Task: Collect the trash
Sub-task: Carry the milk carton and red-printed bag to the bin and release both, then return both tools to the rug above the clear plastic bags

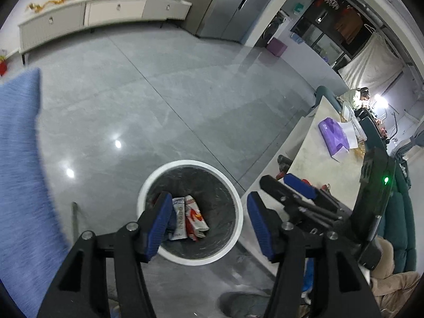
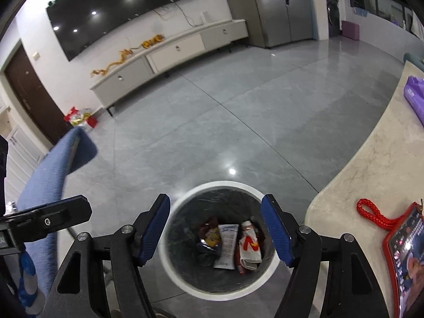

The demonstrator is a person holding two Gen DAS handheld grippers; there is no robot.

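Observation:
A round white-rimmed trash bin point(image 1: 233, 198) with a dark liner stands on the grey floor beside the table; it also shows in the right wrist view point(image 2: 185, 196). Inside lie crumpled wrappers: a white one point(image 2: 226, 246), a red-and-white one point(image 2: 249, 249) and a dark one point(image 2: 210, 234); two of them show in the left wrist view point(image 1: 190, 217). My left gripper point(image 1: 209, 224) is open and empty above the bin. My right gripper point(image 2: 216, 233) is open and empty above the bin too; it shows in the left wrist view point(image 1: 278, 188).
A pale stone table point(image 2: 376, 164) lies to the right with a purple tissue pack point(image 1: 334, 135) and a red-framed item with a red cord point(image 2: 397, 238). A blue chair point(image 2: 50, 175) stands at left. A white cabinet point(image 2: 169, 55) lines the far wall.

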